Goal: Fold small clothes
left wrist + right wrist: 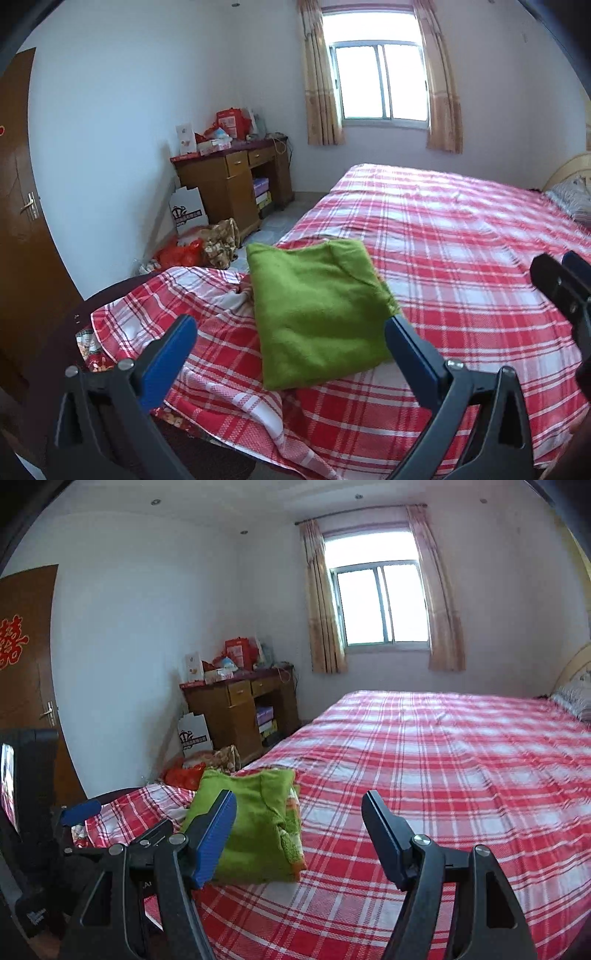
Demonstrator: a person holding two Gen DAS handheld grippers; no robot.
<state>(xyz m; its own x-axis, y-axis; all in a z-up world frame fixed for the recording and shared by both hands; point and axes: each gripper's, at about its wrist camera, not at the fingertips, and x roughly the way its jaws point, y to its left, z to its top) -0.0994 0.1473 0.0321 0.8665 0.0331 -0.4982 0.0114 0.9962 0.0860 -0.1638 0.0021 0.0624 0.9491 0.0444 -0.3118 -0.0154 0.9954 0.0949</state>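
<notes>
A green fleece garment (pixel 317 306) lies folded into a flat rectangle near the foot corner of a bed with a red plaid sheet (pixel 461 236). My left gripper (pixel 290 325) hovers above and in front of it, jaws wide open and holding nothing. In the right wrist view the same garment (pixel 258 834) shows an orange-trimmed edge on its right side. My right gripper (pixel 299 797) is open over the bare sheet (pixel 424 775), just right of the garment, and holds nothing. Its fingers (pixel 554 284) show at the right edge of the left wrist view.
The sheet is rumpled at the bed's left corner (pixel 207 295). A wooden desk (pixel 236 184) piled with boxes stands against the far wall, with bags (pixel 184 253) on the floor beside it. A brown door (pixel 22 221) is at left, a pillow (pixel 570 199) at far right.
</notes>
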